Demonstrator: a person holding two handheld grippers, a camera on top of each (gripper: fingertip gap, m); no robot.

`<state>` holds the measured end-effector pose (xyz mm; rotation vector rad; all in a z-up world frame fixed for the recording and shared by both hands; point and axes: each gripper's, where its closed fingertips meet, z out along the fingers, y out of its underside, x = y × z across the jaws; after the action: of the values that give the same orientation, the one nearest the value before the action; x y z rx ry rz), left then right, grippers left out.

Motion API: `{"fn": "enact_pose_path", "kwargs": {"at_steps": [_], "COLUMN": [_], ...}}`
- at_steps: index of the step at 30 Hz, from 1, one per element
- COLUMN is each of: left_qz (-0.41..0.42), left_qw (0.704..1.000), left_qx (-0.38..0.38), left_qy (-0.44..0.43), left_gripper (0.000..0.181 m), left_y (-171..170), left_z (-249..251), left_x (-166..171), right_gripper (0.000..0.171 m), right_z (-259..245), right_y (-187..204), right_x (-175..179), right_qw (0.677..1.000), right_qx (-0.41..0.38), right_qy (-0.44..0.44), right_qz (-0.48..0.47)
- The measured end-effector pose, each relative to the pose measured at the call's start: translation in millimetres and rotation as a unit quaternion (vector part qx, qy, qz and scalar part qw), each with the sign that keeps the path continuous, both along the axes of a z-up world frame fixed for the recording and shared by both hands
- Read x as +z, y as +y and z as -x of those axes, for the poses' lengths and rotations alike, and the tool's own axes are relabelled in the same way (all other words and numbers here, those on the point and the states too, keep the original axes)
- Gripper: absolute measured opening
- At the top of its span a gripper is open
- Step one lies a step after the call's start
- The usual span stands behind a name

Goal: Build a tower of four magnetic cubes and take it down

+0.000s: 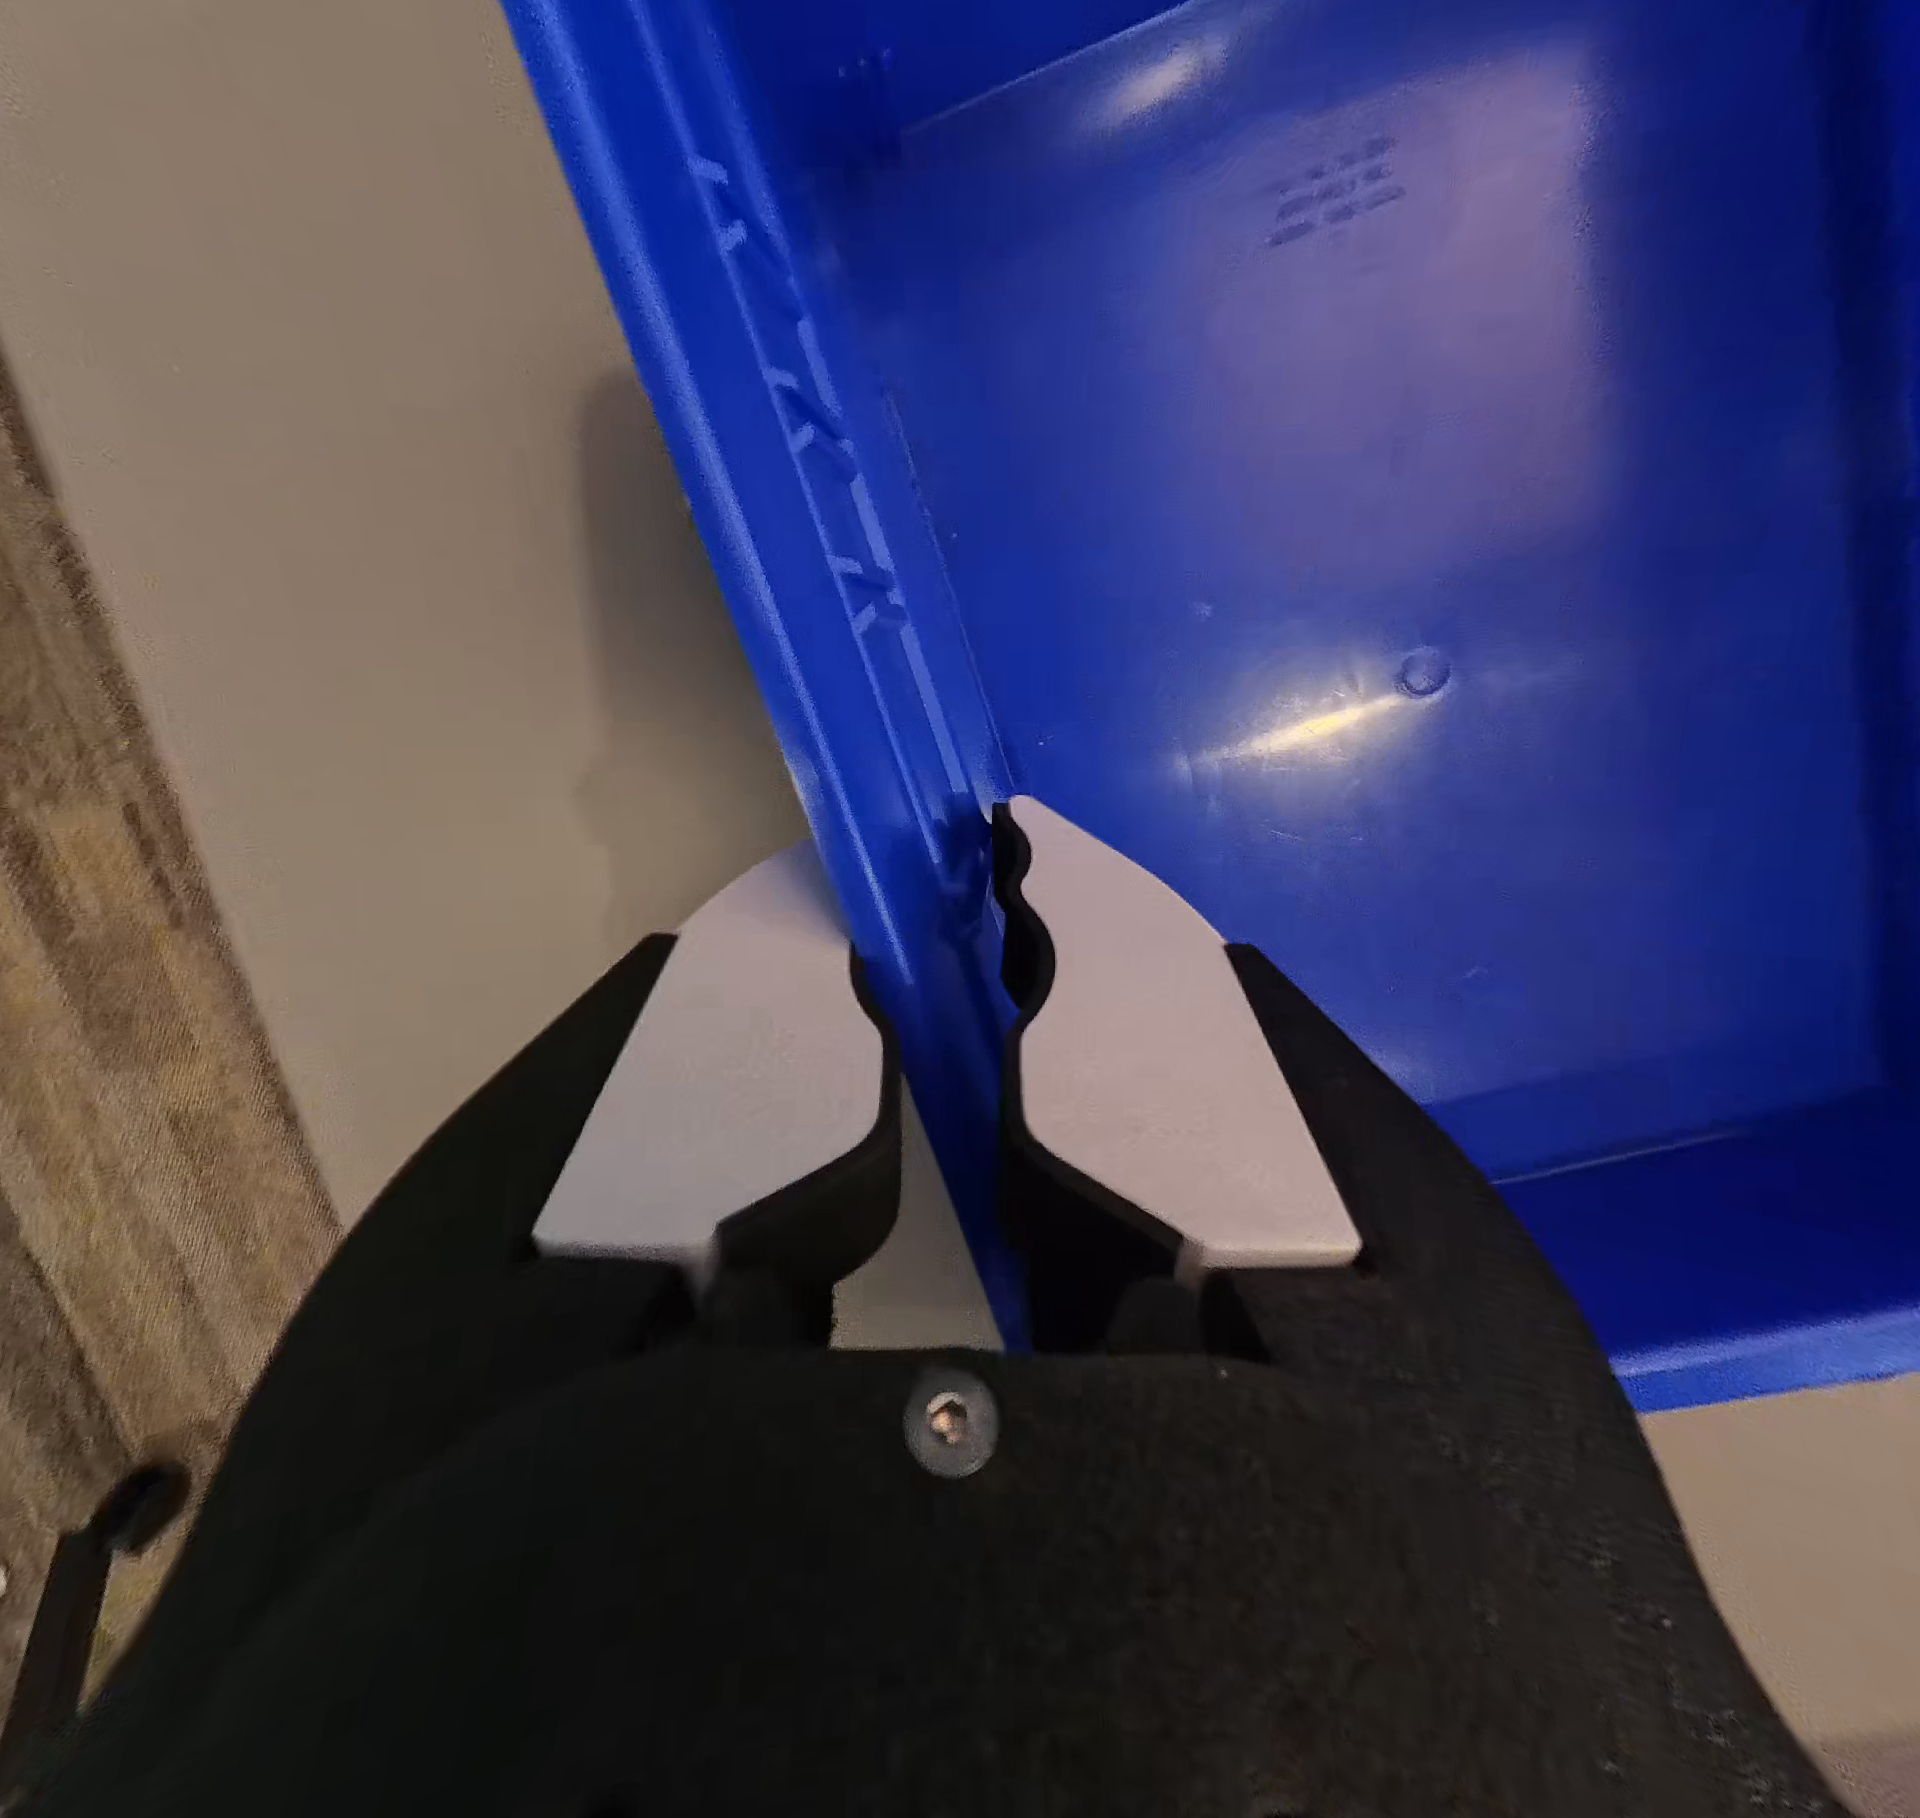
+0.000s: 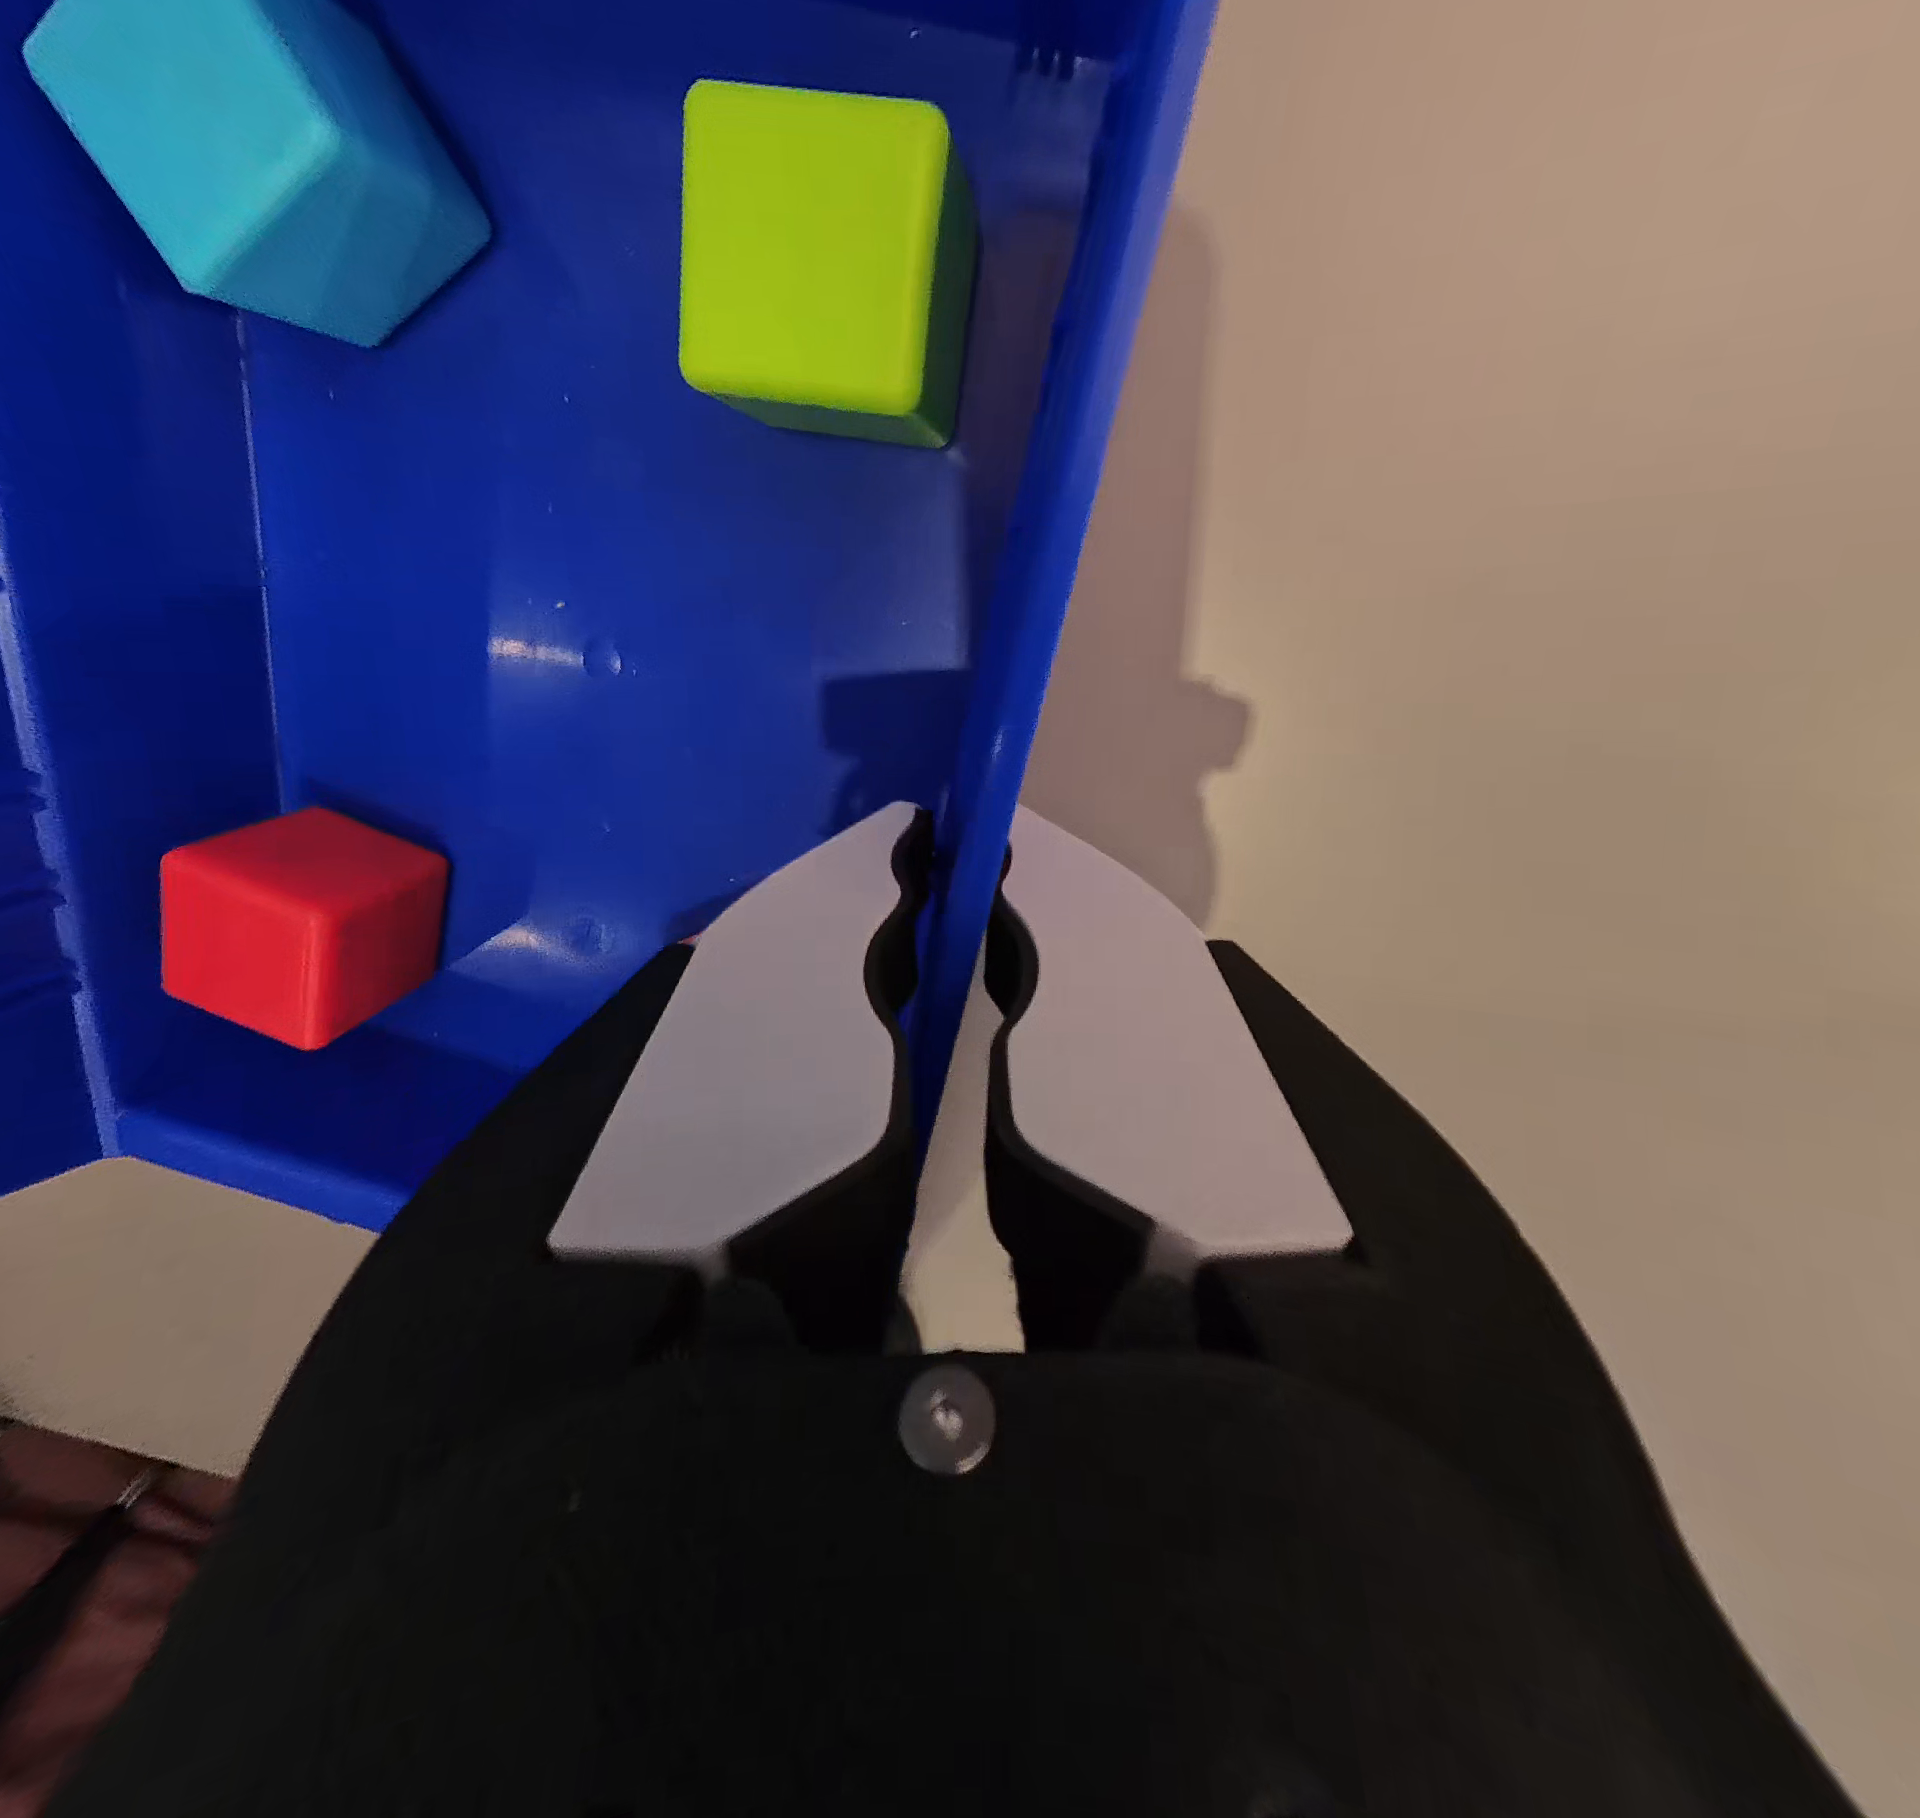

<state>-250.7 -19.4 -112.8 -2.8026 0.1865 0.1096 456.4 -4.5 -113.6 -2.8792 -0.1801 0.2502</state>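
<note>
A blue plastic bin (image 1: 1351, 521) stands on a beige table. My left gripper (image 1: 925, 895) is shut on the bin's left wall, one finger inside and one outside. My right gripper (image 2: 961, 875) is shut on the bin's right wall (image 2: 1029, 542) in the same way. In the right wrist view three cubes lie on the bin floor: a teal cube (image 2: 249, 116) at the far left, a lime green cube (image 2: 810, 251) near the right wall, and a red cube (image 2: 301, 921) at the near left. The left wrist view shows only bare bin floor, no cubes.
The beige table (image 1: 312, 418) lies left of the bin, and it also shows right of the bin in the right wrist view (image 2: 1558, 521). Its left edge gives way to grey-brown carpet (image 1: 94, 937). A black object (image 1: 114, 1529) shows at the lower left. Some 70 centimetres of space lies between my two pairs of fingers.
</note>
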Motion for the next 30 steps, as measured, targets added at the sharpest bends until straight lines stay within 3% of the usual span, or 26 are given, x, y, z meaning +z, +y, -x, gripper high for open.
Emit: {"fn": "enact_pose_path", "kwargs": {"at_steps": [4,11,20,23,30], "left_qz": [0.001,-0.001,0.011,0.002,-0.007], "left_qw": [0.999,0.986,0.976,0.975,0.975], "left_qx": [-0.048,-0.111,-0.160,-0.169,-0.199], "left_qy": [-0.002,0.125,0.147,0.144,0.100], "left_gripper": [0.017,0.036,0.044,0.043,0.046], "left_y": [9,21,11,12,7], "left_z": [-40,-90,-133,-144,-180], "left_x": [0,-3,-4,-4,-5], "right_gripper": [0.009,0.008,0.019,0.021,0.020], "right_z": [34,83,150,146,116], "right_y": [2,4,-8,-4,-7], "right_x": [0,0,1,-3,-15], "right_qw": [1.000,0.998,0.988,0.986,0.990], "right_qx": [0.018,0.039,0.146,0.155,0.114], "right_qy": [-0.008,-0.042,-0.033,-0.061,-0.033], "right_qz": [0.013,0.023,0.023,0.020,0.071]}}
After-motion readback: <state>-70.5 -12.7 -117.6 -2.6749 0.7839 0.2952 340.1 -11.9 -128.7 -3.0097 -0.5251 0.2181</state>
